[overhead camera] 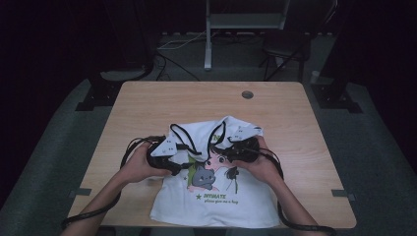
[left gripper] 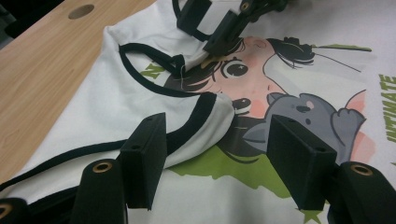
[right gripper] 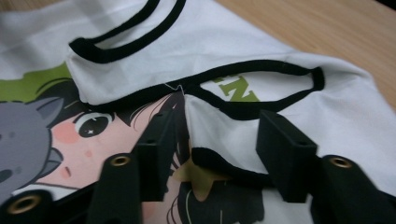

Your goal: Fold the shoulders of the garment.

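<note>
**A:** Where was the shirt?

**B:** I saw the white shirt [overhead camera: 216, 196] lying on the wooden table [overhead camera: 147, 108], in the lower middle of the high view. Its top part was folded down over the cartoon girl picture [overhead camera: 219, 160], and the black-edged straps [overhead camera: 184, 135] lay above that.

**A:** What was my left gripper doing?

**B:** The left gripper [overhead camera: 172, 169] sat at the left side of the shirt. In the left gripper view its jaws were wide apart, with a folded flap [left gripper: 205, 126] of white cloth lying between them. They were not squeezing it.

**A:** And the right one?

**B:** The right gripper [overhead camera: 231, 152] was just right of the middle. Its jaws were wide too, and a black-edged bit of cloth [right gripper: 219, 154] lay between them, loose. In the left gripper view it showed at the top, tip down on the shirt.
</note>
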`<state>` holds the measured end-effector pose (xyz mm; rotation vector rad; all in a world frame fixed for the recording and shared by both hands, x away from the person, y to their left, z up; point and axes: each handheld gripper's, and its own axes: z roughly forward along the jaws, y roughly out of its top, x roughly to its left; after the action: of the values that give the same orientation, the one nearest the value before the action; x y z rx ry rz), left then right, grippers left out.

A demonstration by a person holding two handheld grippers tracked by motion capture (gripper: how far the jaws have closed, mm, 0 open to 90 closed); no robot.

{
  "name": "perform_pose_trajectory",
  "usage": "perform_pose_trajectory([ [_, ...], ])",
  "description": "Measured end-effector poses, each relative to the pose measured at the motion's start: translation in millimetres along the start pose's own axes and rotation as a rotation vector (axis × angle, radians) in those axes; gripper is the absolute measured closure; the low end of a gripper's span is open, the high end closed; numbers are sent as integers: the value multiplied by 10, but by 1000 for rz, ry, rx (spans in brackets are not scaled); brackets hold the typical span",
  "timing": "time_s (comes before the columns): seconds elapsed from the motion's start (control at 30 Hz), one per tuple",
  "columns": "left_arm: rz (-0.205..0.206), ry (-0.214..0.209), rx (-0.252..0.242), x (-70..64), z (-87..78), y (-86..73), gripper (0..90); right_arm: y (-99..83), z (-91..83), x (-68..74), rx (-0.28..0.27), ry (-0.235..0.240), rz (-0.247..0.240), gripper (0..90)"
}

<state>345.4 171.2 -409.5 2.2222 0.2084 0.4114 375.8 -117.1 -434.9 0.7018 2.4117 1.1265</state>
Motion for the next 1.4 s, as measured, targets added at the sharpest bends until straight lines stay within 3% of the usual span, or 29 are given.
perform_pose_trajectory([
  [0.2,-12,-6,-5,11,34,-12,375,-37,78,-8,26,13,0,689],
  [0.3,-18,-1,-6,11,58,-19,375,-50,65,-23,13,16,11,773],
  [0.47,-27,7,-9,10,83,-16,372,-50,-46,-35,-28,9,15,816],
  [0.87,-33,3,-7,43,171,8,372,-149,-459,-114,-35,65,-42,808],
  [1.1,14,-10,8,-4,282,66,387,-229,-432,-65,-5,117,-71,806],
  [1.13,29,-11,13,-7,336,78,391,-265,-380,-40,24,119,-89,794],
  [1.4,83,-16,62,22,517,111,513,-288,-345,-28,71,151,-91,695],
])
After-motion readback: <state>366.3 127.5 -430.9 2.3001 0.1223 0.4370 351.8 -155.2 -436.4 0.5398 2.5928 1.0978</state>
